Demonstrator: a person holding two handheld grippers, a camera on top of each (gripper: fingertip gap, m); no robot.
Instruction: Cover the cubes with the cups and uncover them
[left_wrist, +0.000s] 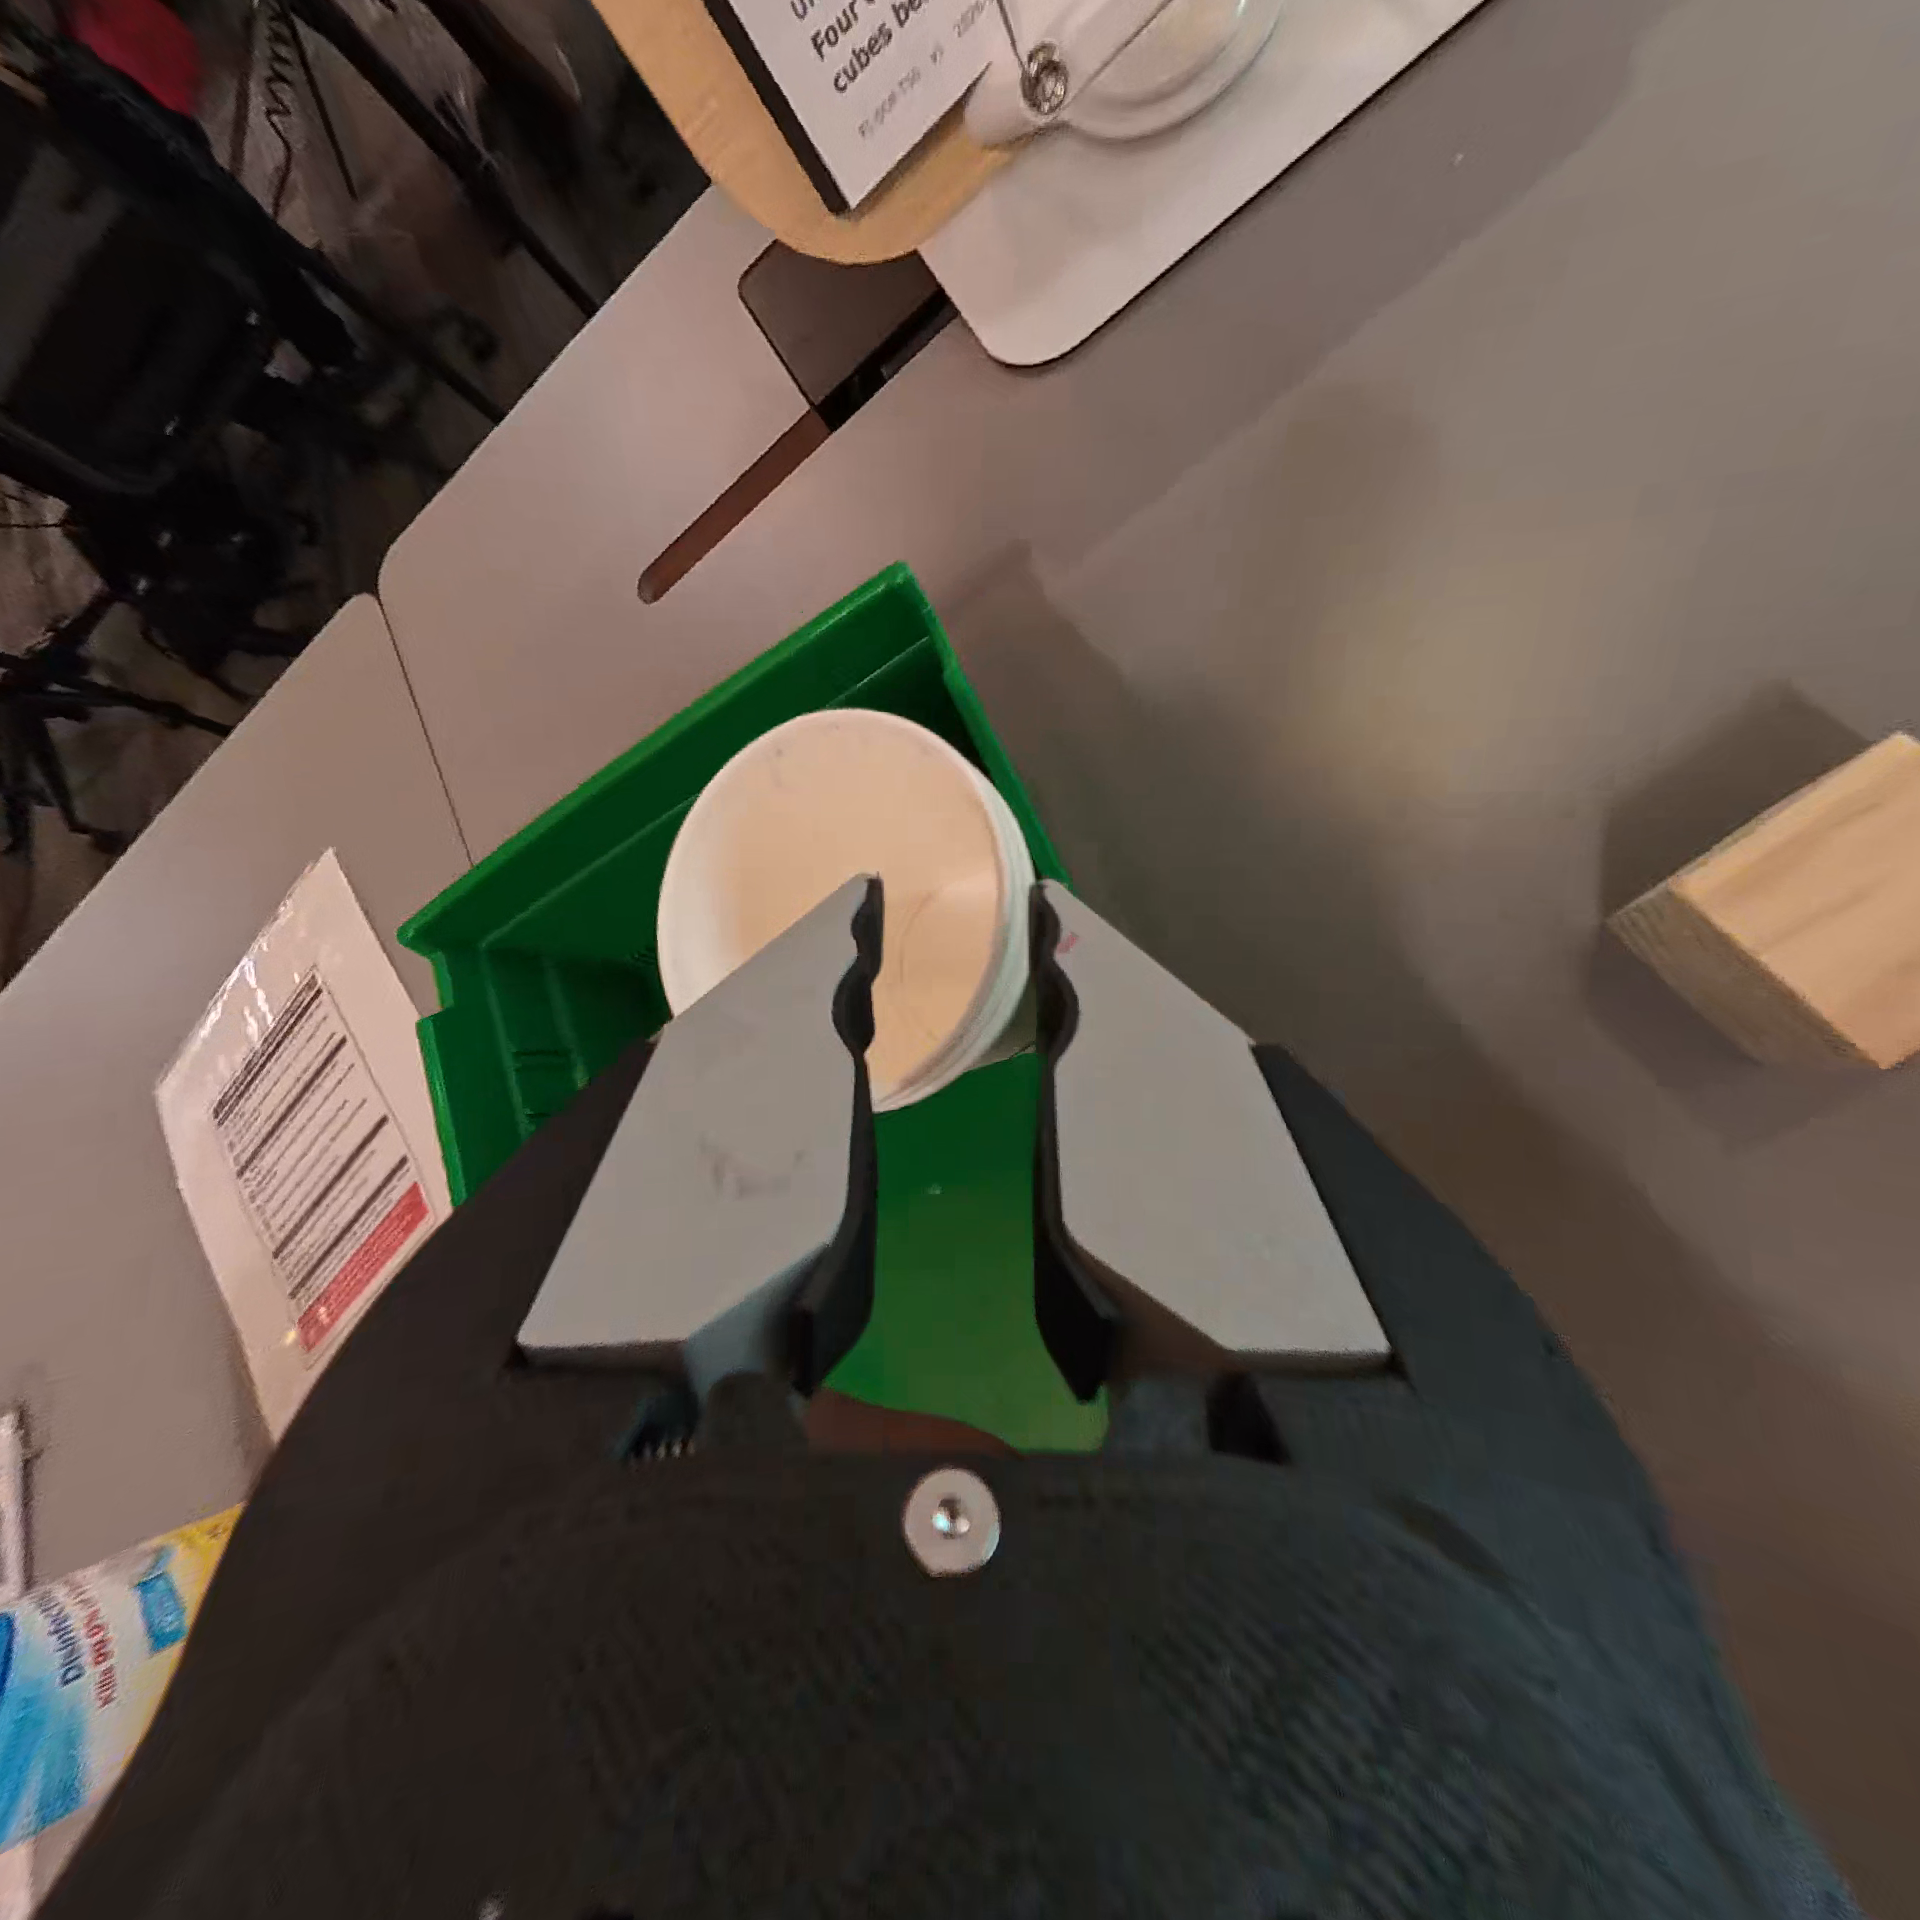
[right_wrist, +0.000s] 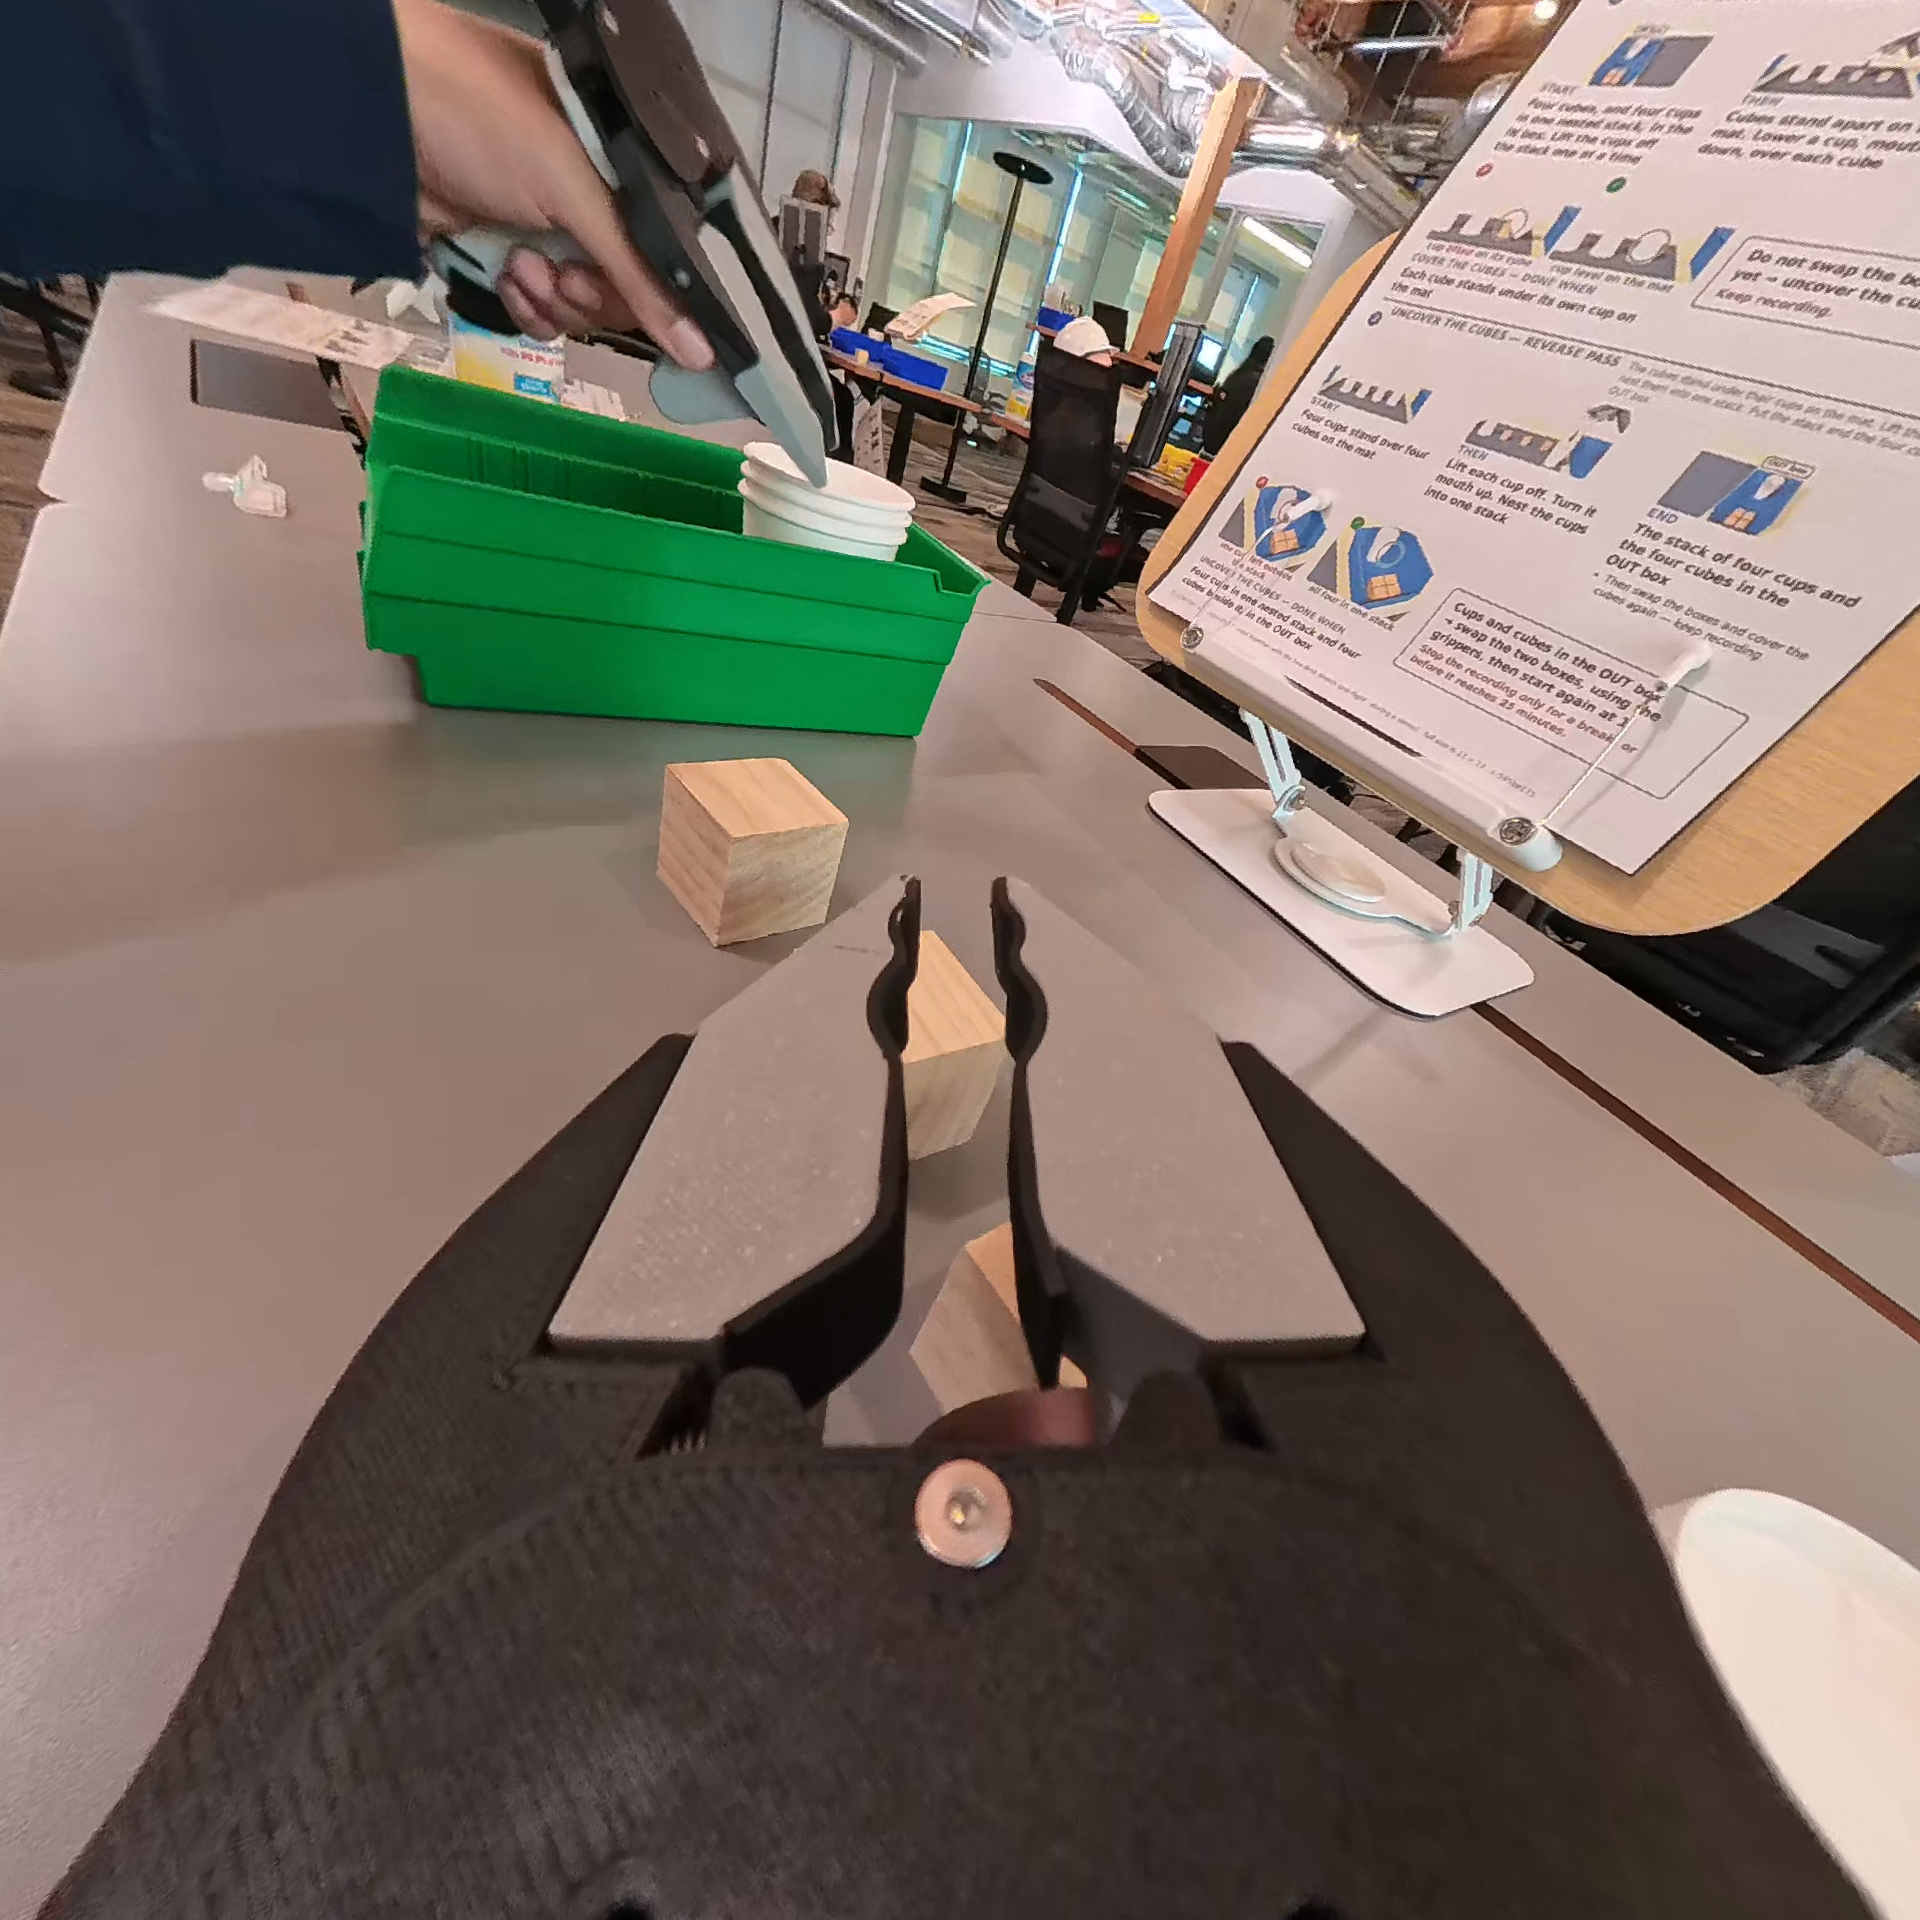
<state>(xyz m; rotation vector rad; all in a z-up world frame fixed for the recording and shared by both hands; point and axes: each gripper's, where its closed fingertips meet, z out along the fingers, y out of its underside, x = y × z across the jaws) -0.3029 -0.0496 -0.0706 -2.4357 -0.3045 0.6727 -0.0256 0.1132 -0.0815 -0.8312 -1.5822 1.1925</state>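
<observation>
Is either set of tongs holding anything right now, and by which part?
Neither. Left tongs straddle the cup stack's rim without pinching; right tongs are bare above the cubes.

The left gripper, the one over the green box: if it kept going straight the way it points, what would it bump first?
Probably the stack of white cups in the green box. The left gripper points right at its rim, jaws open around one side.
</observation>
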